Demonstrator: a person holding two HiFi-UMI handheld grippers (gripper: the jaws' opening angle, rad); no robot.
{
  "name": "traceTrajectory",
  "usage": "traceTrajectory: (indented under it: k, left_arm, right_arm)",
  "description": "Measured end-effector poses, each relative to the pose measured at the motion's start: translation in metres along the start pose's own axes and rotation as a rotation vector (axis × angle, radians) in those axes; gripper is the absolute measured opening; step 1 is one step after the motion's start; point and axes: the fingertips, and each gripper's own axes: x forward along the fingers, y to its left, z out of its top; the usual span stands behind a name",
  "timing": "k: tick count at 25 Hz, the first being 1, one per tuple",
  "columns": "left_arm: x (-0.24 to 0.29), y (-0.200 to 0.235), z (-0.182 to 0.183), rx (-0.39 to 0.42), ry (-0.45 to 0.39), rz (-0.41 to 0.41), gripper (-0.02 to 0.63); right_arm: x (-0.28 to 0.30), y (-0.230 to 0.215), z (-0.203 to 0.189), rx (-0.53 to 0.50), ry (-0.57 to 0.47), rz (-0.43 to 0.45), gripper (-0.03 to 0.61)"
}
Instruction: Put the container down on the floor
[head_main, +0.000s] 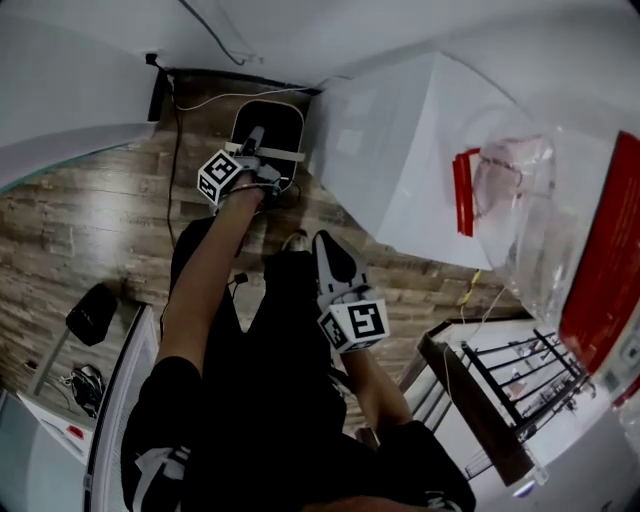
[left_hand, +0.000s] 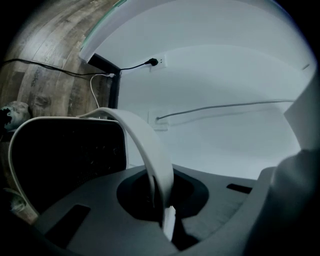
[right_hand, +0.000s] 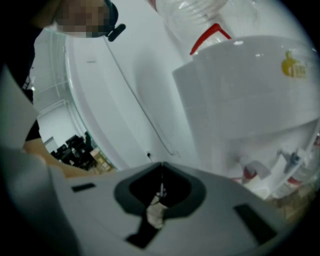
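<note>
A black container (head_main: 268, 122) with a white rim hangs over the wooden floor (head_main: 80, 220) near the wall. My left gripper (head_main: 254, 142) is shut on its white curved handle (left_hand: 145, 145). In the left gripper view the handle arcs up out of the closed left gripper (left_hand: 163, 202), and the dark container body (left_hand: 65, 160) hangs to the left of it. My right gripper (head_main: 322, 242) is nearer to the person's legs and away from the container. In its own view the right gripper (right_hand: 161, 189) has its jaws together with nothing held.
A white water dispenser (head_main: 410, 160) with a clear bottle (head_main: 505, 190) stands right of the container. Cables (head_main: 176, 130) run across the floor to a wall outlet (left_hand: 153, 62). A black object (head_main: 90, 312) lies at the left, and a wire rack (head_main: 520, 380) is at the lower right.
</note>
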Motion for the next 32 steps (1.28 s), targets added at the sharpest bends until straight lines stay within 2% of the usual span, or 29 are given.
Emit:
traceTrajectory:
  k: [12, 15, 24, 32]
  left_arm:
    - [0.065, 0.042, -0.011, -0.001, 0.041, 0.012, 0.029]
    - [0.076, 0.045, -0.014, 0.000, 0.052, 0.016, 0.029]
    - [0.105, 0.034, -0.018, -0.016, 0.052, -0.041, 0.029]
    - [0.115, 0.071, -0.024, 0.016, 0.094, 0.001, 0.029]
  right_arm:
    - [0.013, -0.014, -0.029, 0.025, 0.007, -0.034, 0.034]
    - [0.015, -0.013, -0.031, 0.029, 0.002, -0.040, 0.034]
    - [0.015, -0.022, -0.043, 0.041, 0.021, -0.062, 0.034]
    - [0.025, -0.028, -0.051, 0.070, 0.021, -0.065, 0.034]
